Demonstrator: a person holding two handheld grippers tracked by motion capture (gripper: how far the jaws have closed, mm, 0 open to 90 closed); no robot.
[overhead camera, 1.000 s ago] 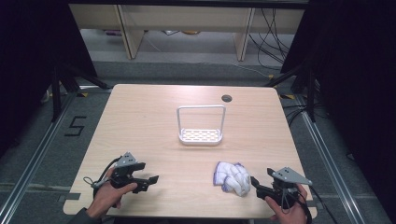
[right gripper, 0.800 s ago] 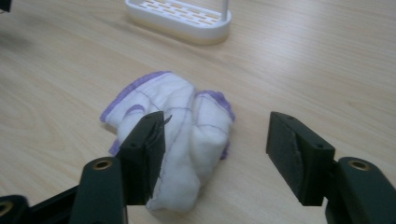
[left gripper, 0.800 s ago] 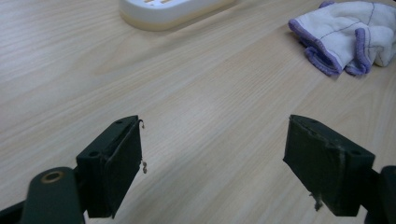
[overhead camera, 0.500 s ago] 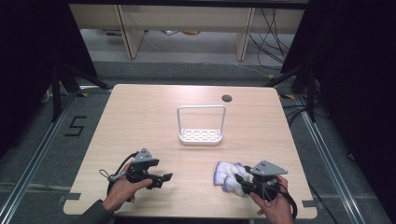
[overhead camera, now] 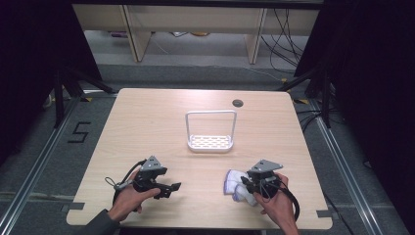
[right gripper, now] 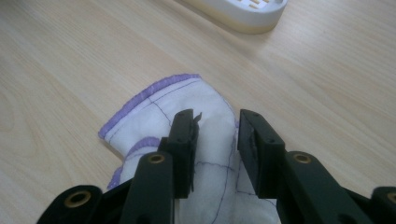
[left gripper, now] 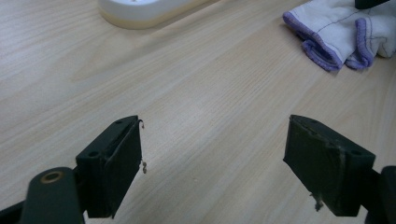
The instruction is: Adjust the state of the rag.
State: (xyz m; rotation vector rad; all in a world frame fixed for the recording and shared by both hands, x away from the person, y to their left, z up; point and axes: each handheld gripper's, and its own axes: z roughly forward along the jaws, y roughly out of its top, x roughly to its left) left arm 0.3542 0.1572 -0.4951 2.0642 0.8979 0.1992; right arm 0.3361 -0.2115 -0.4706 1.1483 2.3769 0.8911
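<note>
Since a second ago, the right gripper (overhead camera: 248,185) has been brought over the white cloth (overhead camera: 234,180), lying near the front of the white rack (overhead camera: 210,143); its jaws have just been closing around a fold, not yet clenched. Left gripper (overhead camera: 172,188) is held released. Lifting remains undone.

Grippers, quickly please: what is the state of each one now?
Left gripper: open, holding nothing.
Right gripper: jaws have just been closing around the white cloth; a firm grip cannot be told.
</note>
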